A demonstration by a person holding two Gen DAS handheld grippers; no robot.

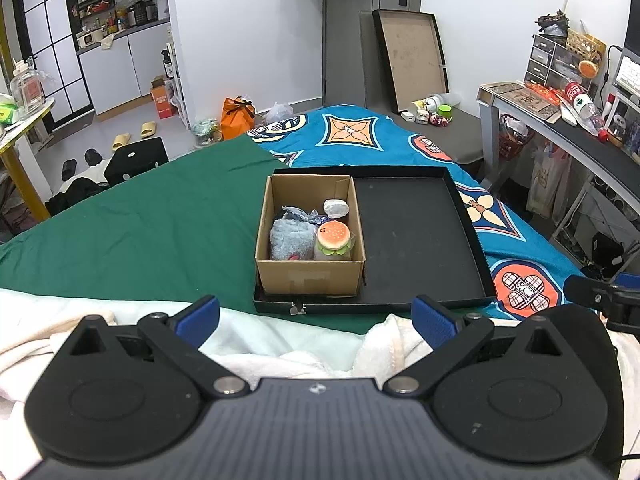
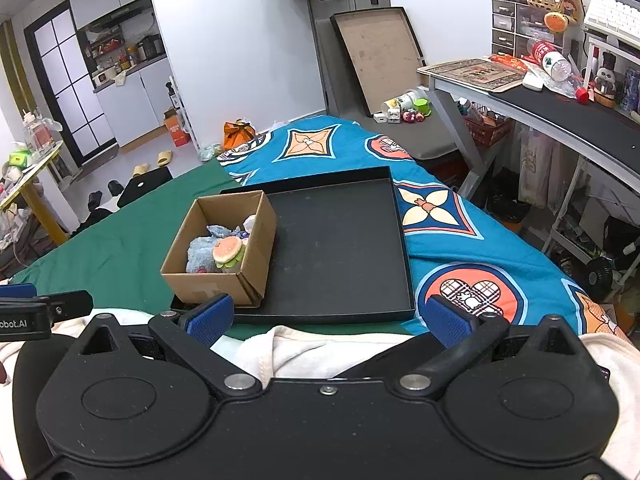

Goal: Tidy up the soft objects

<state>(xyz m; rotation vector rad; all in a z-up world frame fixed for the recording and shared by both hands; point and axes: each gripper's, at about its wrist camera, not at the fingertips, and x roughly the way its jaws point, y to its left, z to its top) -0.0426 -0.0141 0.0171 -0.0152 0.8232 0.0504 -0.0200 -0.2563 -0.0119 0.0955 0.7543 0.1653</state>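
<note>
Brown cardboard box (image 1: 310,276) sits in left part of shallow black rectangular tray (image 1: 420,236) on bed. Inside box: fluffy blue plush (image 1: 290,240), burger-shaped soft toy (image 1: 333,236), small white item (image 1: 336,208), poss. another plush. Left gripper (image 1: 316,316) & right gripper (image 2: 328,316): both spread wide, empty, above cream blanket (image 1: 280,348).

My right tongs (image 2: 328,318) hung spread wide over a white blanket (image 2: 316,350), gripping nothing. Ahead on the bed (image 2: 460,248) lay a black tray (image 2: 340,248); in its left part stood a box (image 2: 224,256) holding plush toys (image 2: 216,254).
</note>
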